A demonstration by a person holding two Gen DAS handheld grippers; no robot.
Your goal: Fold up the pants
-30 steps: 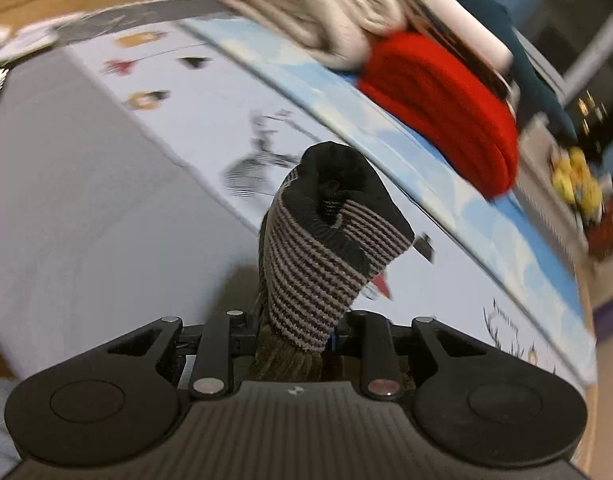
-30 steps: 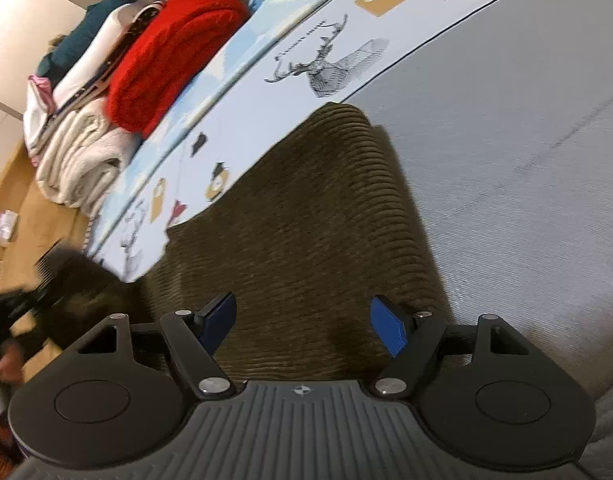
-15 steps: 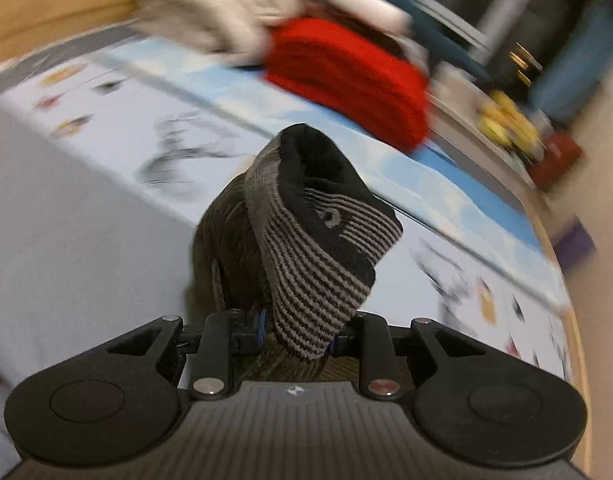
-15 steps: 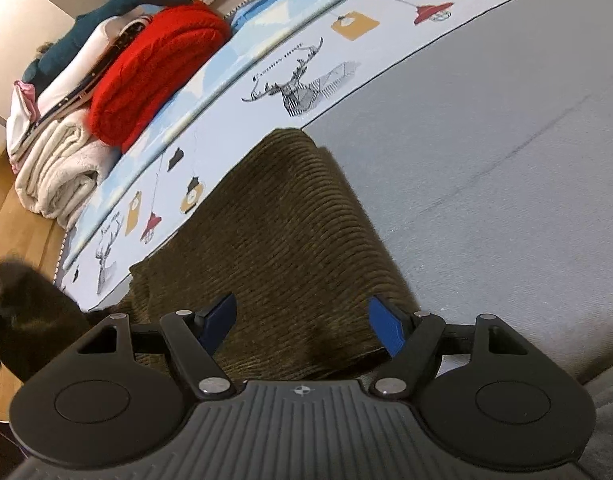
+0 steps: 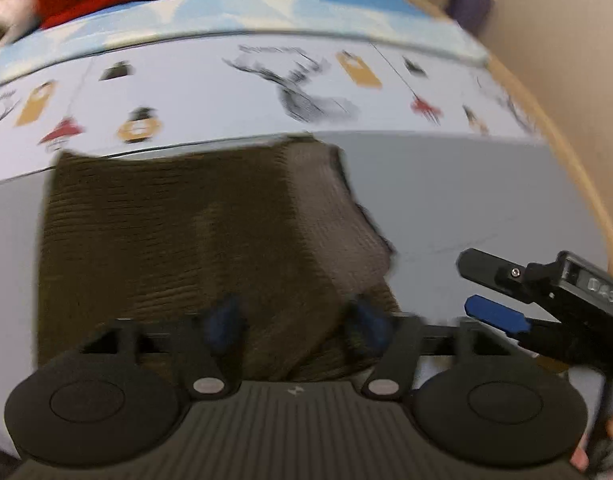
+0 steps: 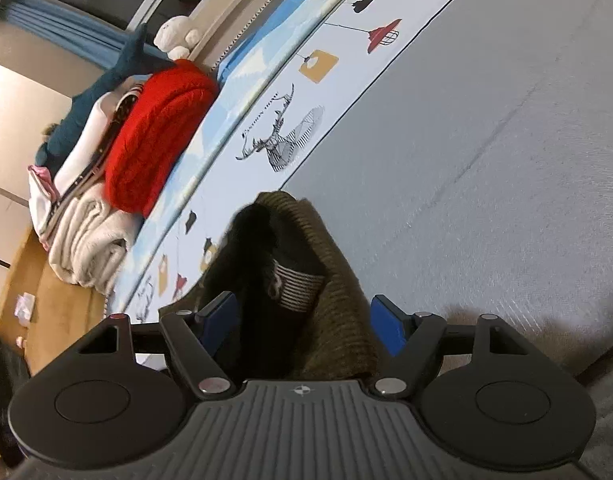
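The olive-brown corduroy pants [image 5: 178, 240] lie as a folded stack on the grey mat. My left gripper [image 5: 296, 318] is open just above the near edge of the stack, its blue pads apart and holding nothing. My right gripper [image 6: 302, 320] is open over the pants [image 6: 338, 312]; between its blue pads I see the corduroy and the striped cuff [image 6: 296, 286] with a dark lining. The right gripper also shows in the left wrist view [image 5: 502, 296], to the right of the pants.
A printed play mat [image 6: 486, 152] with a grey area and a white border of deer and lantern pictures covers the floor. A red knit [image 6: 154, 136], cream towels [image 6: 86, 244] and other folded laundry are stacked beyond the mat's edge. Wood floor lies to the left.
My left gripper let go of the striped cuff end and opened; the pants now lie folded on the mat. My right gripper stayed open and now has the cuff between its pads.
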